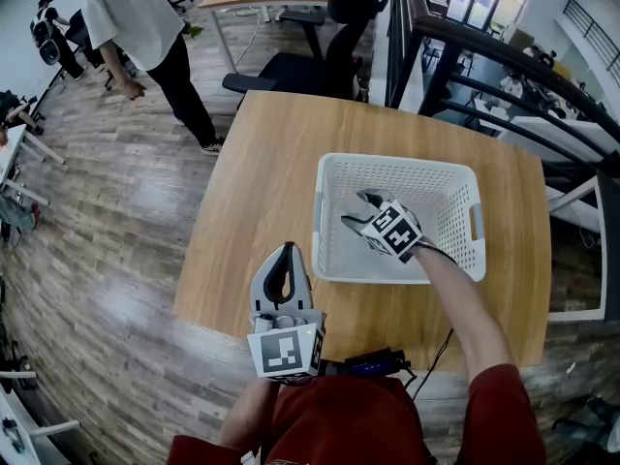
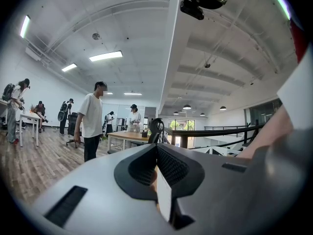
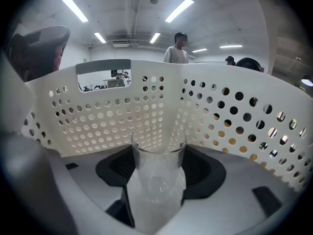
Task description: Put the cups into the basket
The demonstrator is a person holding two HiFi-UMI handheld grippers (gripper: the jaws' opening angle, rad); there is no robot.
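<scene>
A white perforated basket stands on the right half of the wooden table. My right gripper reaches down inside it, shut on a clear glass cup that stands upright between its jaws. In the right gripper view the basket's wall and a handle slot rise close ahead of the cup. My left gripper hovers over the table's near edge, left of the basket, its jaws together with nothing between them. It points level across the room. No other cup shows.
A black office chair stands behind the table, and a person is on the wooden floor at the far left. A dark railing runs along the right. A small black device with cables lies at the table's near edge.
</scene>
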